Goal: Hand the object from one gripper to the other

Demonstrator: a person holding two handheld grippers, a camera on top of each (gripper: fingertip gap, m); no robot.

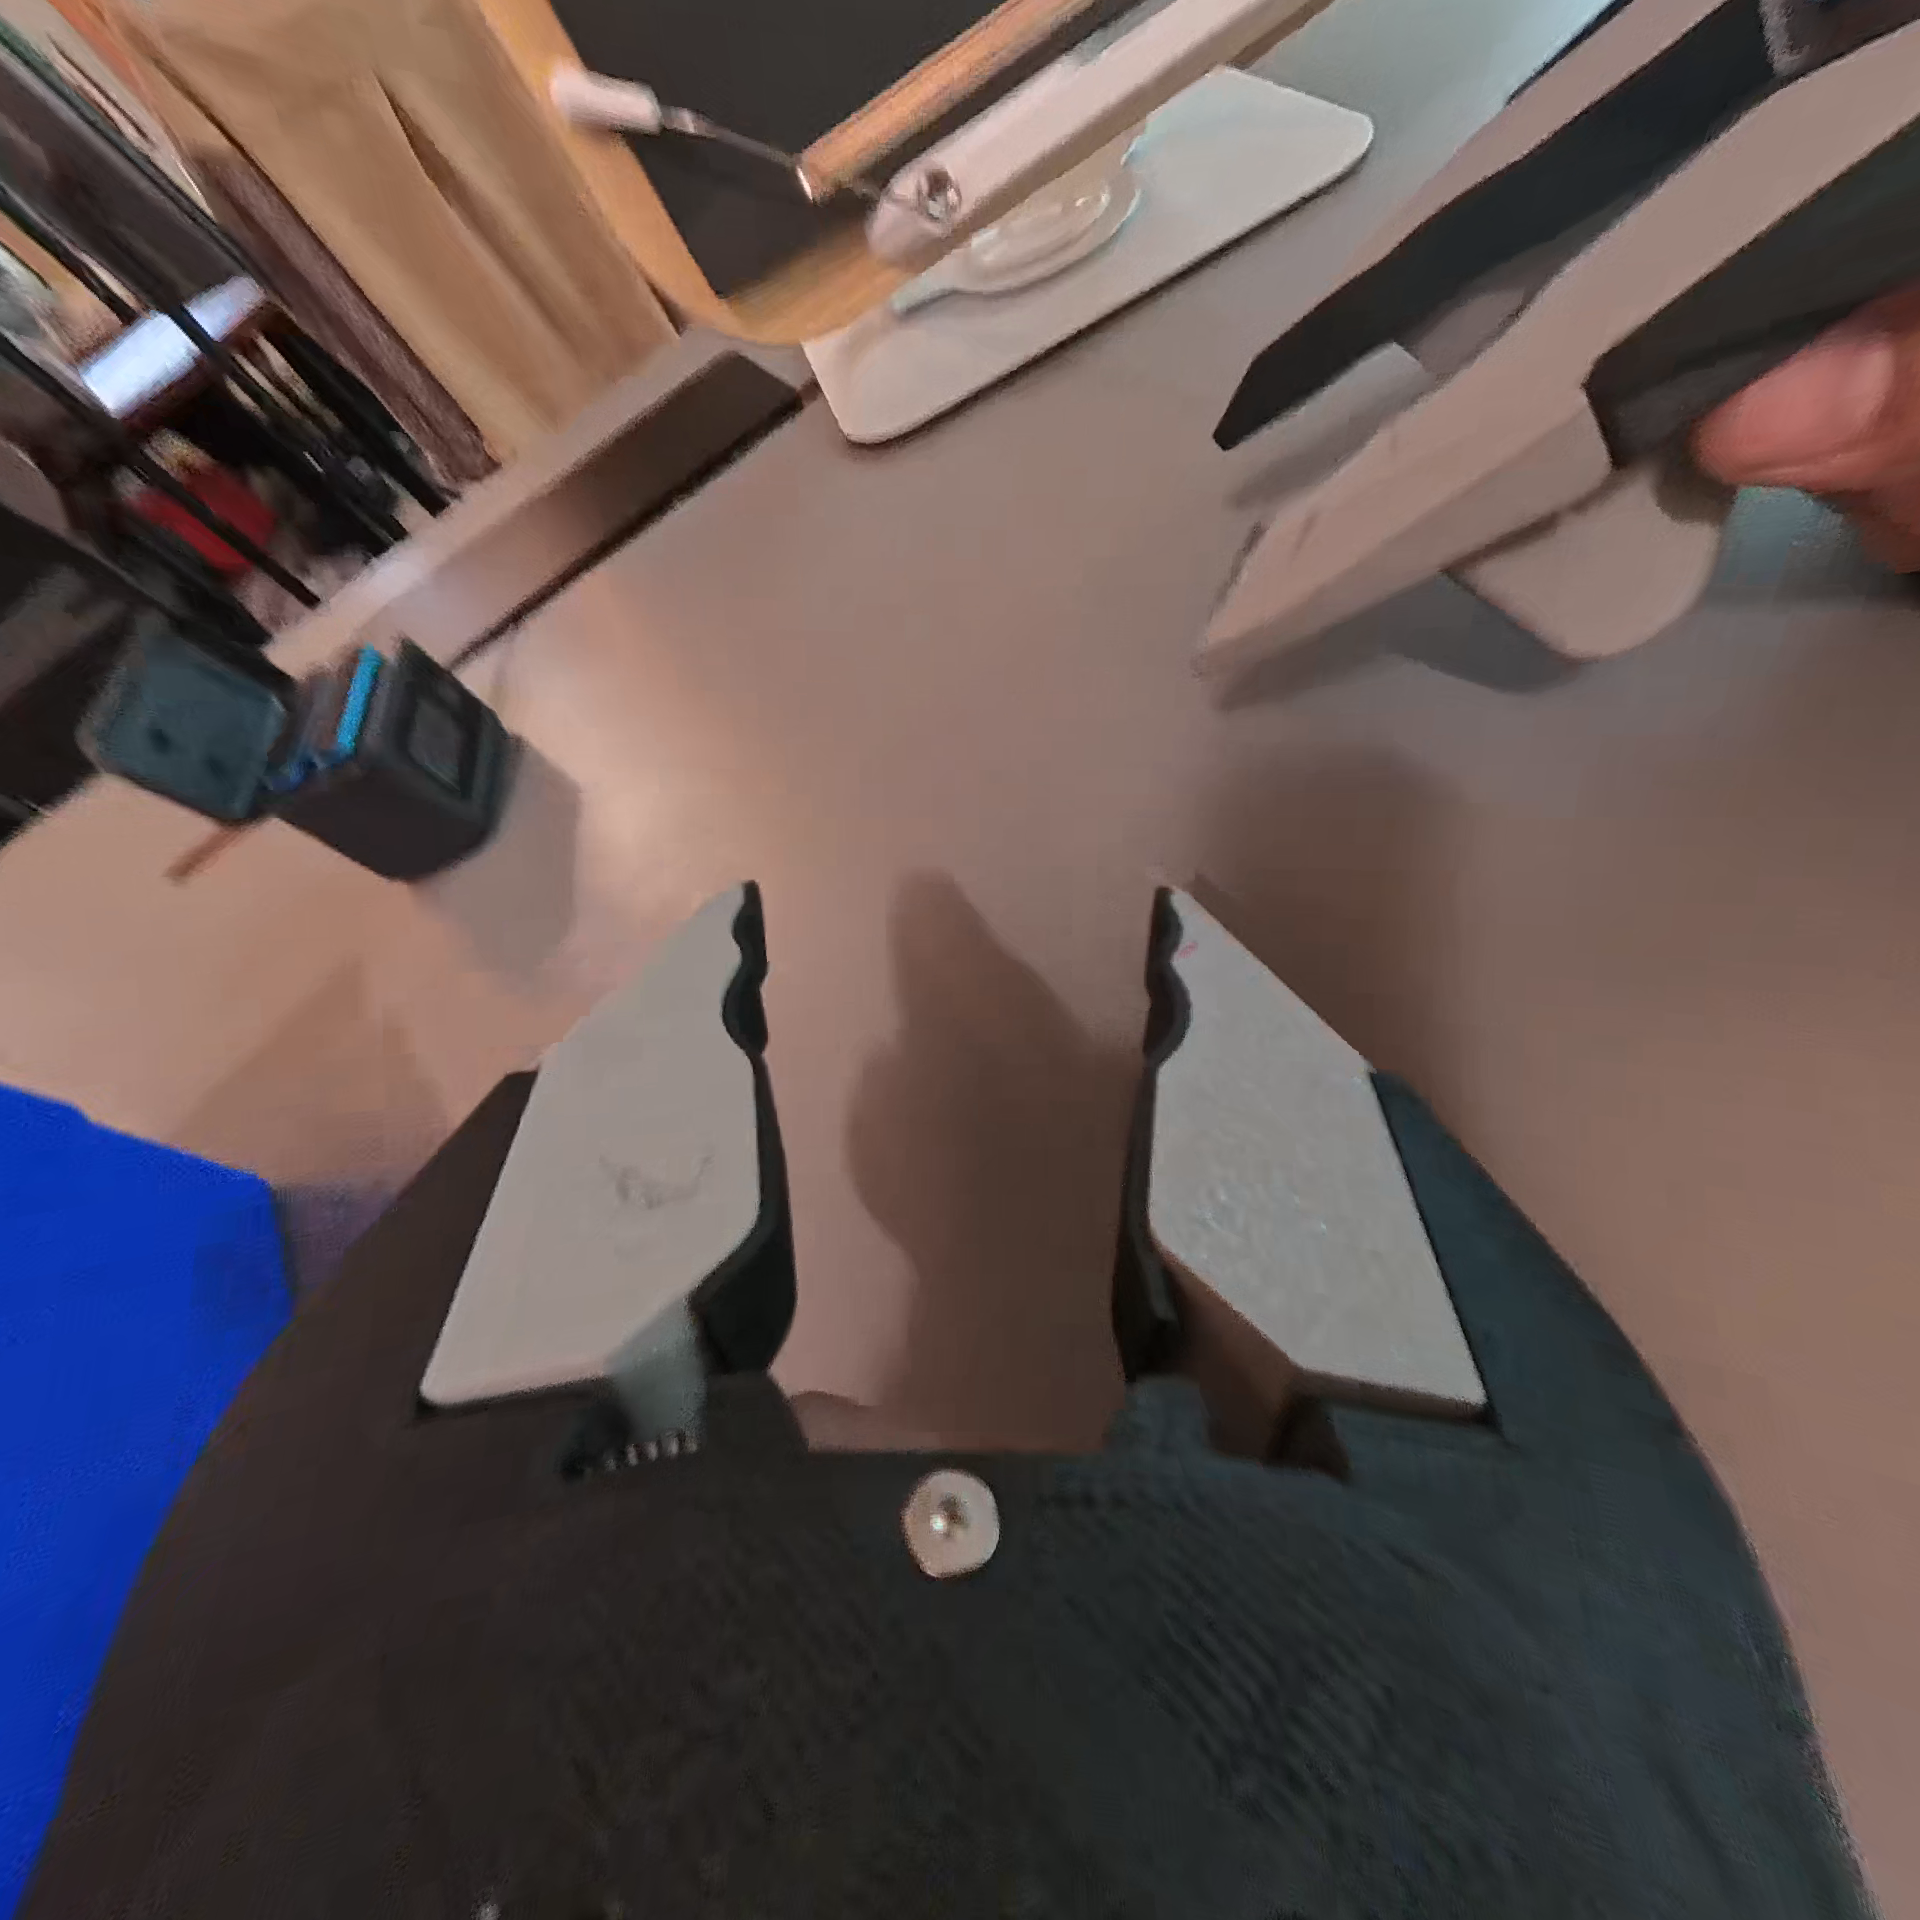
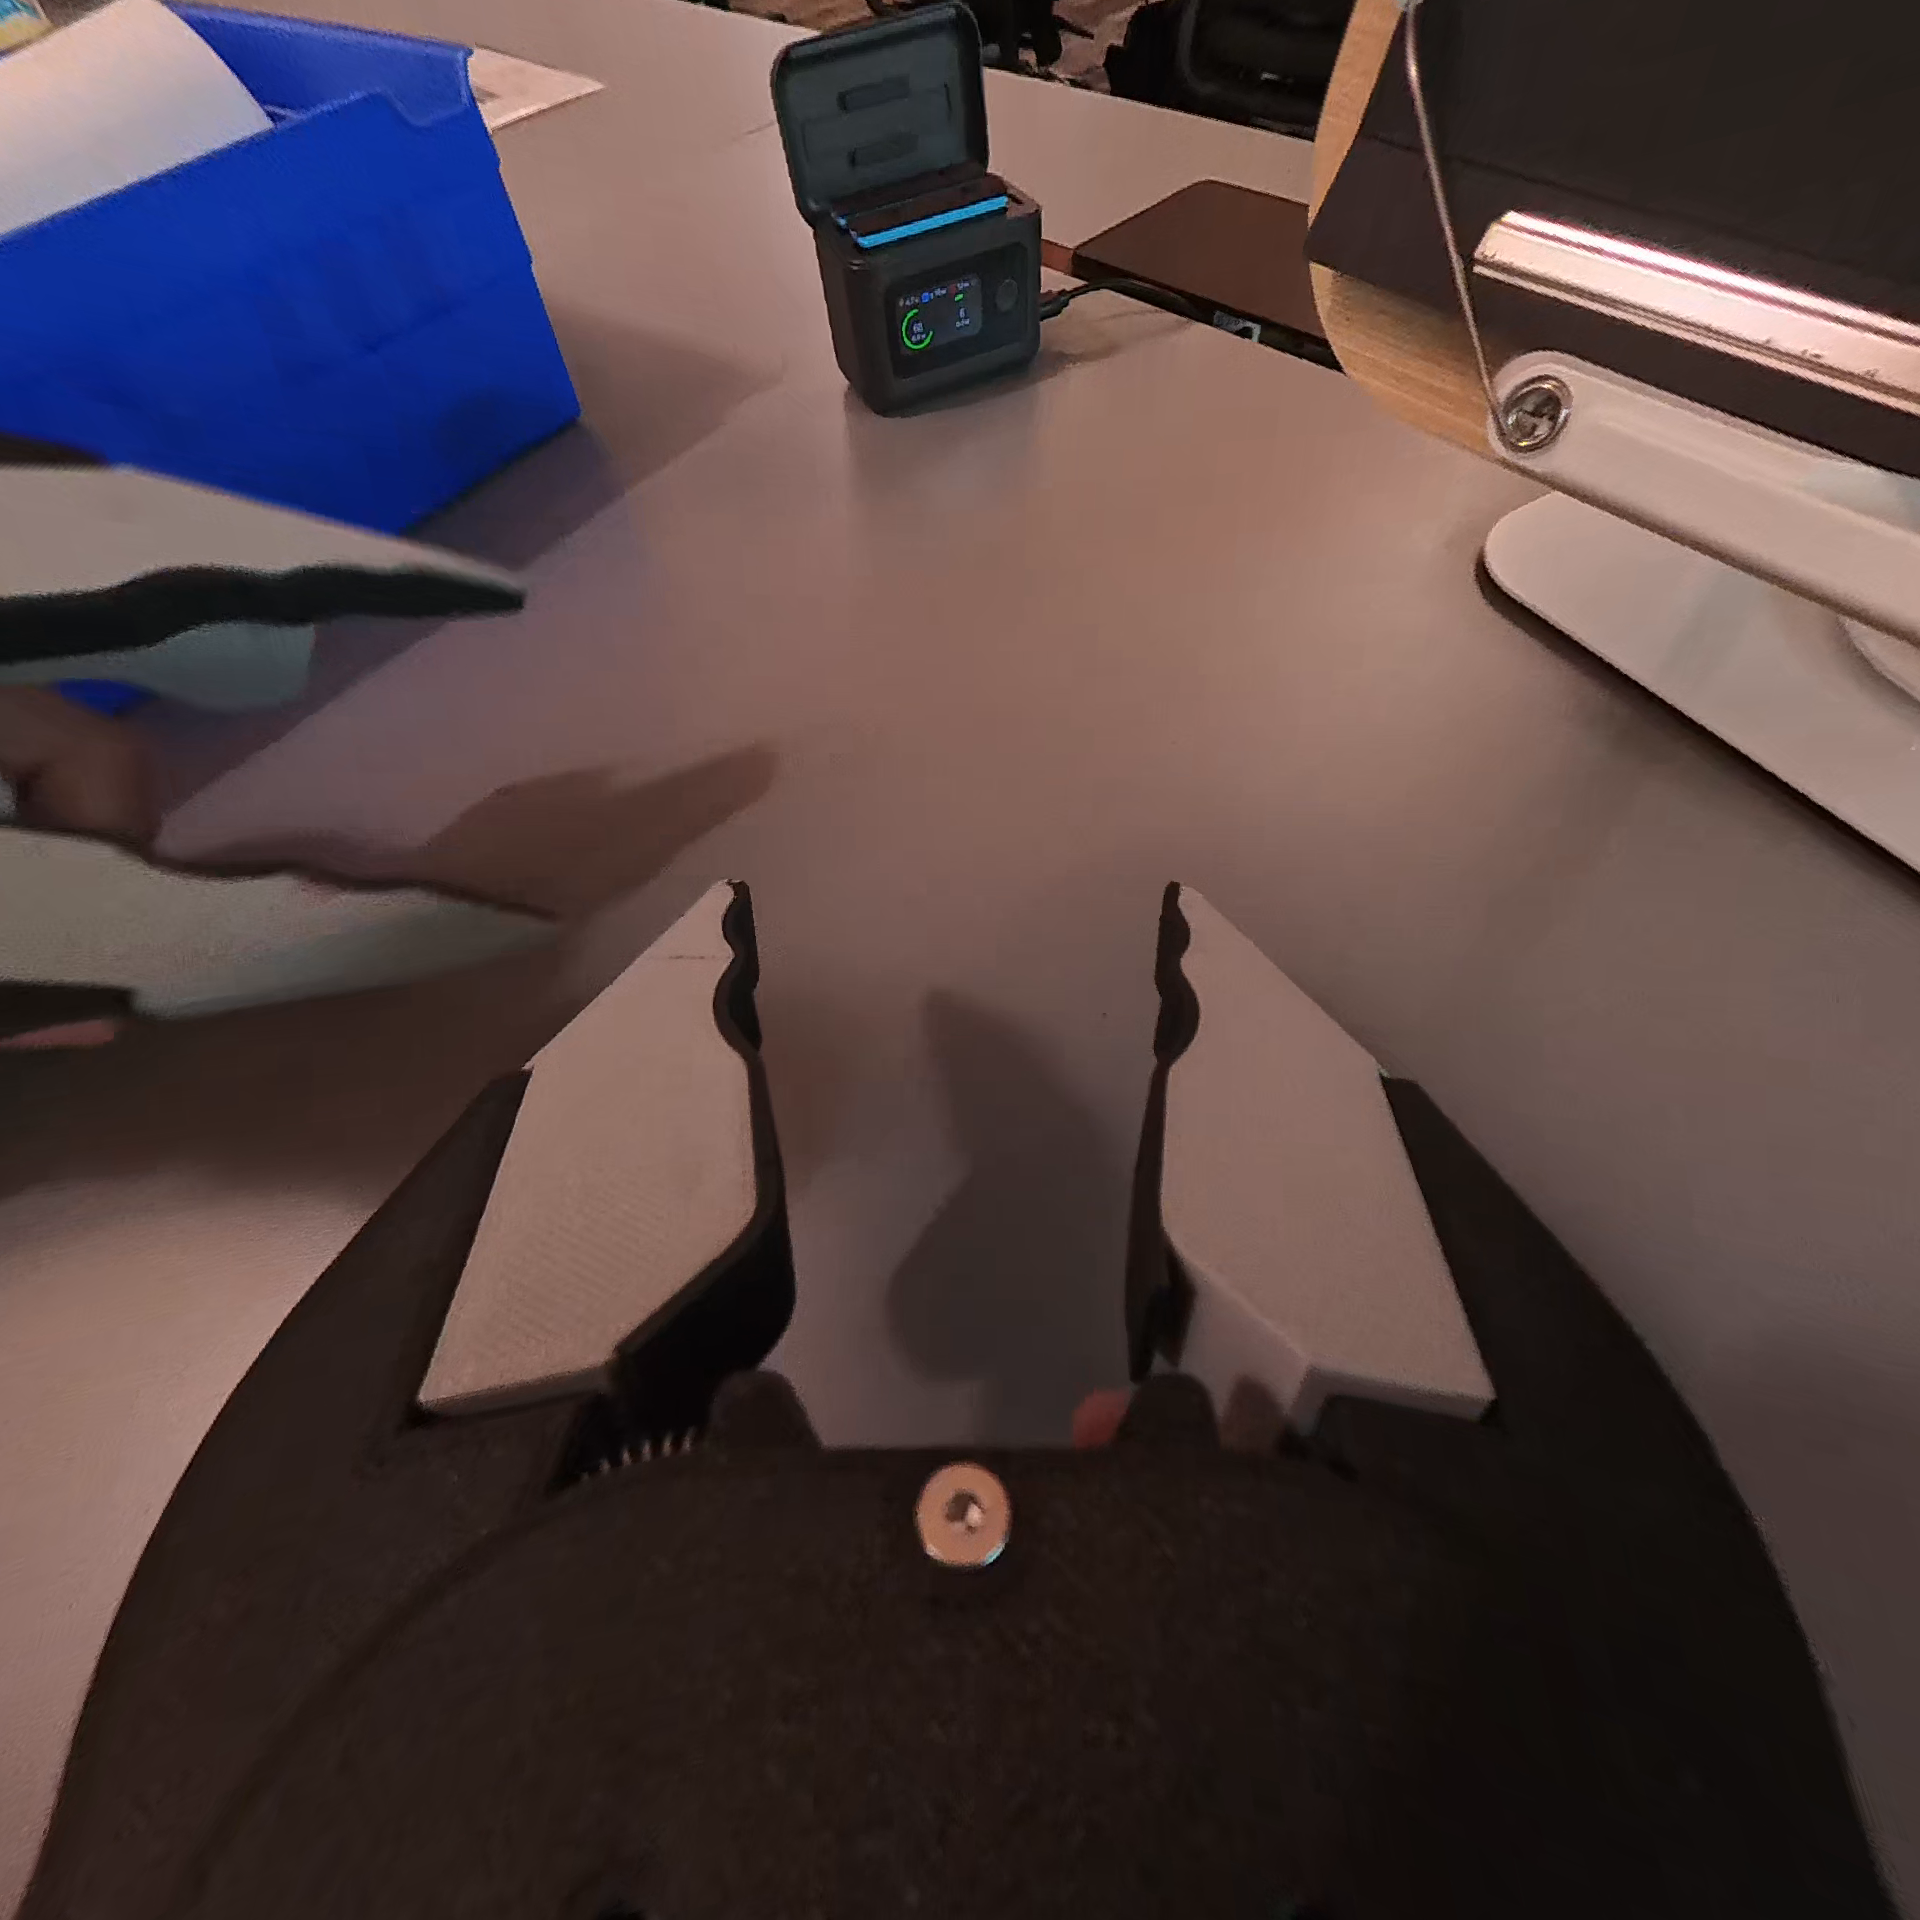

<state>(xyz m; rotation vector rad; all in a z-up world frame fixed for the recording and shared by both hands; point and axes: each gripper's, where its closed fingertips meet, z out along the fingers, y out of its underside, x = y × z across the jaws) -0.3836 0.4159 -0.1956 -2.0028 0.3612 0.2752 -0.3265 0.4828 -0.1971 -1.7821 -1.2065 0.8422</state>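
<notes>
Both claws sit wide apart, gripping nothing: left gripper [image 1: 961, 904] and right gripper [image 2: 956, 899] over the grey table [image 2: 1039, 644]. Can't spot the handover object. Further back, a dark charging case [image 2: 925, 281], lid up, beside a blue bin [image 2: 312, 281]

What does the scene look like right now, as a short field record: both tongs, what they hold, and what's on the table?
left tongs: open, nothing between the fingers
right tongs: open, nothing between the fingers
object to hand over: not identifiable in either view
table: grey, bare under both tongs
dark charging case: lid open, upright, lit screen, cable attached
blue bin: left side of right wrist view, white sheet inside
monitor stand base: far side of table
image quality: left wrist view blurred
</notes>
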